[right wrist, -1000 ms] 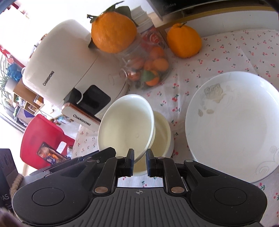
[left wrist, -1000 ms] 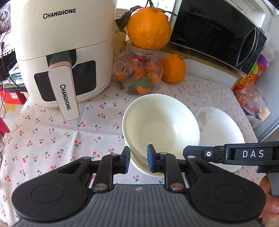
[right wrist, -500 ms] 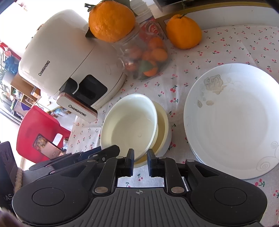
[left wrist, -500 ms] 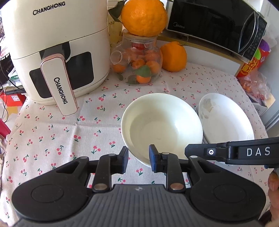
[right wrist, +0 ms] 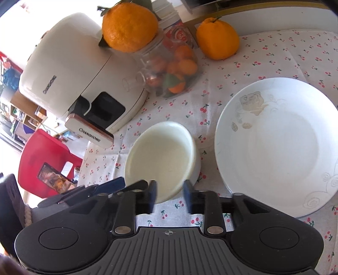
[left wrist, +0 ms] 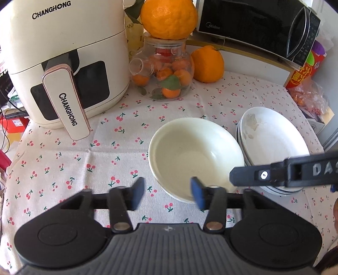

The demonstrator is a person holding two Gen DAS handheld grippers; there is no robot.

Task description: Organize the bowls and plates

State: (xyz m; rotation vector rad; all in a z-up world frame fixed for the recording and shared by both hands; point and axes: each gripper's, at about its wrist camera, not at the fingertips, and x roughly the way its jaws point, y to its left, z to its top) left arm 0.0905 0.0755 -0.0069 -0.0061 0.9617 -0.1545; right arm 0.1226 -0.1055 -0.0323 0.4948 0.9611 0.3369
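Observation:
A cream bowl (left wrist: 196,156) sits nested in a second bowl on the cherry-print tablecloth, just left of a stack of white plates (left wrist: 272,143). My left gripper (left wrist: 168,194) is at the bowl's near rim; its jaws are opening, blurred, and neither pad presses the rim. In the right wrist view the same nested bowls (right wrist: 160,160) lie left of the rose-patterned top plate (right wrist: 274,148). My right gripper (right wrist: 170,194) straddles the near rim, its jaws opening too, with the pads off it. Its finger (left wrist: 274,175) crosses the plates in the left view.
A white air fryer (left wrist: 63,63) stands at the back left. A glass jar of small oranges (left wrist: 164,78) has a big orange (left wrist: 169,19) on top, with another orange (left wrist: 208,64) beside it. A microwave (left wrist: 253,25) is behind, snack bags (left wrist: 306,91) are at the right, and a red chair (right wrist: 44,162) is off the table's edge.
Both grippers were shut on the tilted upper bowl's rim. They have since opened, and the bowl has settled level into the lower one. Both views have drawn back slightly.

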